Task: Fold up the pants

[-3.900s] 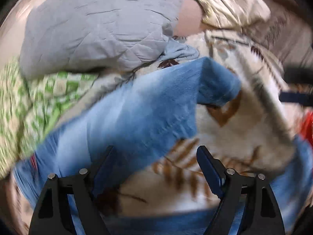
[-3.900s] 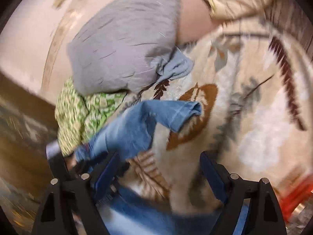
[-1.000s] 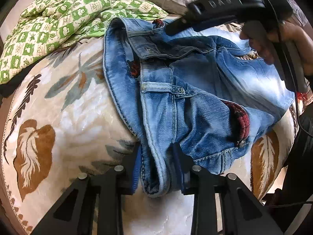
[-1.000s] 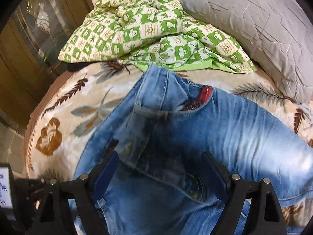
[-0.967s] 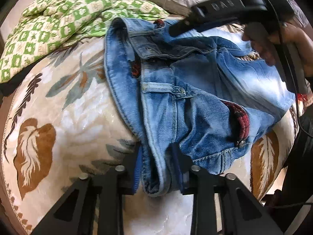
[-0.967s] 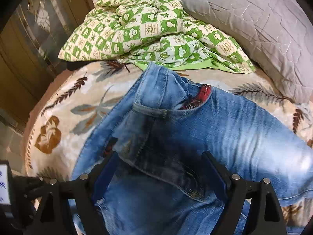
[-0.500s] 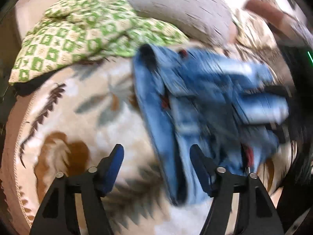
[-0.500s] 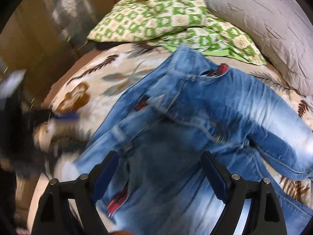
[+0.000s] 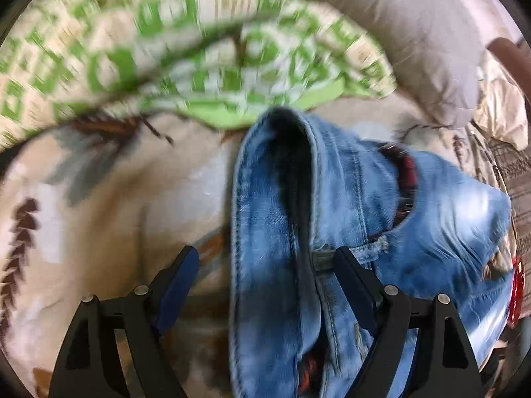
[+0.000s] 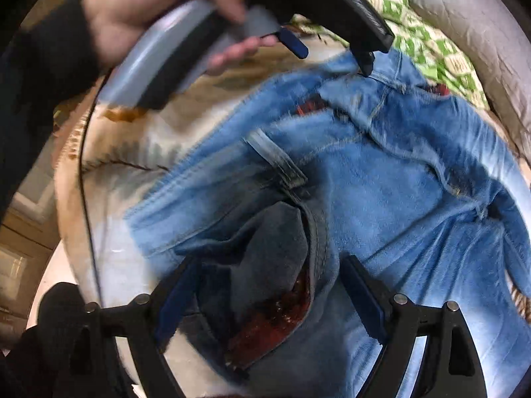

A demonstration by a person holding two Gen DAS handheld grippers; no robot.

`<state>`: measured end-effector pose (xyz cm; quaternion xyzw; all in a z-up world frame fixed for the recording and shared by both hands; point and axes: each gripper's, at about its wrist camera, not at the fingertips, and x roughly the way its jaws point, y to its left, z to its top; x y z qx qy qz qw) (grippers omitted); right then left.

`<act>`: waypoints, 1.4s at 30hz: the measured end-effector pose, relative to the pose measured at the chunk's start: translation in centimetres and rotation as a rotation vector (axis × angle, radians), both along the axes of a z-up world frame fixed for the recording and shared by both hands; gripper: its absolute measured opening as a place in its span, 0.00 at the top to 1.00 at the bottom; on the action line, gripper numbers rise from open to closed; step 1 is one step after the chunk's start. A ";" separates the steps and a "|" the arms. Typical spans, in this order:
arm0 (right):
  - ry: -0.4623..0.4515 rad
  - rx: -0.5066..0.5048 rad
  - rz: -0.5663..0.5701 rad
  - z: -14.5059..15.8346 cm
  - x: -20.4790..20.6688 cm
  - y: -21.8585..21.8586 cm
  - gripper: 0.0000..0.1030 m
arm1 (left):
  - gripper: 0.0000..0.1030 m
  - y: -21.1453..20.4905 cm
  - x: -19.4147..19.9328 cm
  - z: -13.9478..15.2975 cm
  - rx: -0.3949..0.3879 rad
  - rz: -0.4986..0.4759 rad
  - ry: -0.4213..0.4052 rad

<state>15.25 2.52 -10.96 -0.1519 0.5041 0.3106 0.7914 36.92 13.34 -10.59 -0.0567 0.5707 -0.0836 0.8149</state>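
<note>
Released a moment ago, the jeans (image 9: 348, 219) lie bunched on the bed (image 9: 109, 199), their edge between the left gripper (image 9: 265, 265) jaws, which have just been opening off the pinched denim, the right gripper (image 10: 268, 285) jaws agape over the waistband, so folding looks barely begun.

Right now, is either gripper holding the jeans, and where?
Neither. The left gripper, which has just been opening, and right gripper straddle the jeans without clamping.
</note>
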 end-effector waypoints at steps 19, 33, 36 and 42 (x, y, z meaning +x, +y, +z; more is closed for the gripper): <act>-0.085 0.038 0.009 1.1 -1.0 0.0 0.55 | 0.52 -0.4 -0.8 5.3 -0.016 -0.061 -0.157; -0.114 0.031 -0.018 0.1 -2.3 -0.9 0.41 | 0.86 -5.5 1.0 0.8 0.041 -0.175 -0.083; -0.151 0.018 0.007 0.6 -3.0 -0.1 0.53 | 0.94 -5.5 0.4 1.3 0.113 -0.172 -0.116; -0.144 0.057 0.019 0.9 -3.3 0.1 0.55 | 0.94 -2.5 0.1 2.0 0.093 -0.129 -0.087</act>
